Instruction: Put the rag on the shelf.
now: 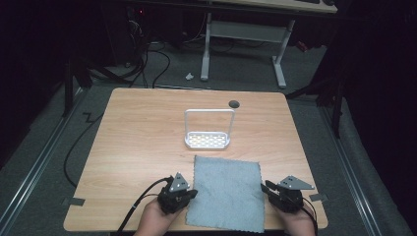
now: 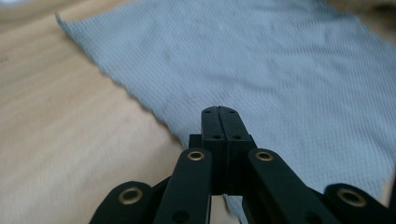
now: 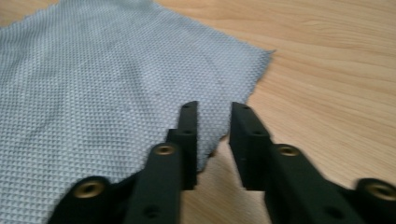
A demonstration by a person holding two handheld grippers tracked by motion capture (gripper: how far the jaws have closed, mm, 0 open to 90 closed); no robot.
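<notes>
Grey cloth flat on tabletop between both grippers: left gripper, jaws together, at its 9 o'clock edge; right gripper, jaws apart, at 3 o'clock.

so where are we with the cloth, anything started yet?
Barely started. The grey cloth lies flat and unfolded on the table, so nothing looks done. In hand: the left tool is closed at the cloth's left edge, though a pinch isn't clear; the right tool is open over the right edge. The white rack behind stands untouched. All handling remains.
</notes>
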